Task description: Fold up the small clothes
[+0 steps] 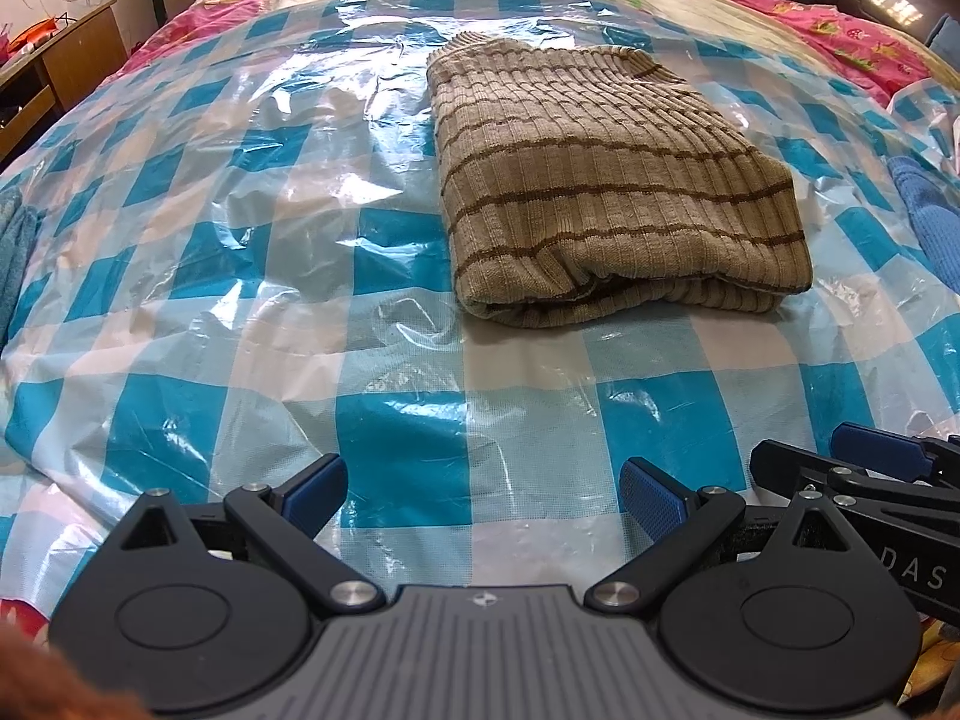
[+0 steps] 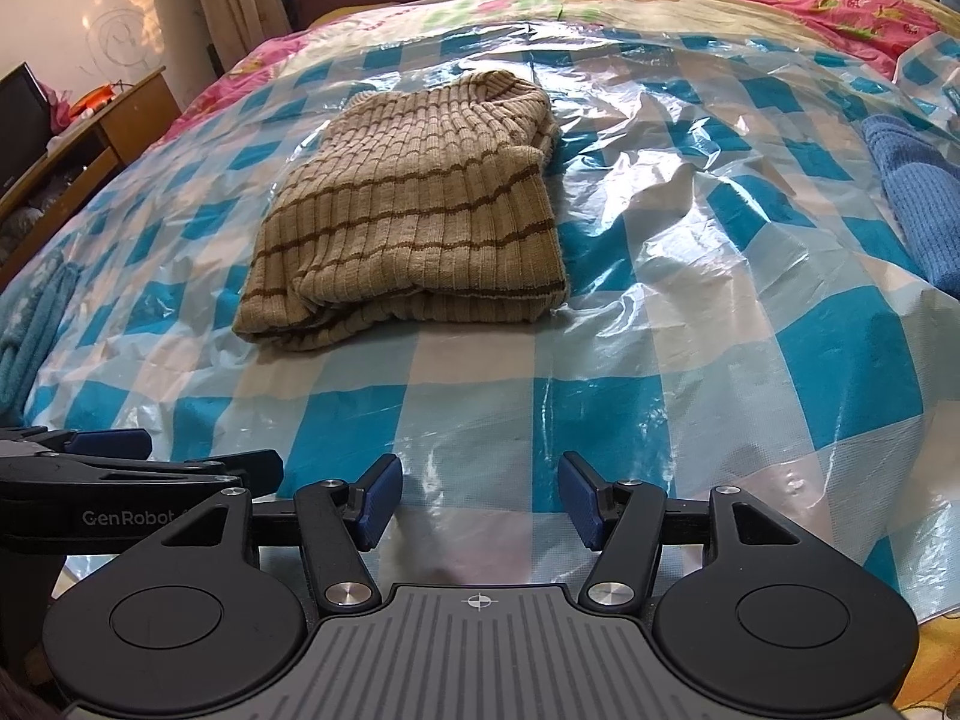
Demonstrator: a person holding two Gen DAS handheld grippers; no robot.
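A beige ribbed sweater with brown stripes [image 1: 606, 180] lies folded into a compact rectangle on the blue-and-white checked plastic sheet [image 1: 240, 312]; it also shows in the right wrist view [image 2: 414, 222]. My left gripper [image 1: 483, 495] is open and empty, low over the sheet, well short of the sweater. My right gripper [image 2: 480, 501] is open and empty, also near the sheet's front edge. The right gripper shows at the lower right of the left wrist view [image 1: 864, 468]. The left gripper shows at the lower left of the right wrist view [image 2: 150, 456].
A blue knitted garment [image 2: 918, 198] lies at the right side of the sheet, also in the left wrist view [image 1: 930, 222]. A teal towel-like cloth [image 2: 30, 330] lies at the left edge. A wooden desk [image 2: 90, 126] stands left of the bed.
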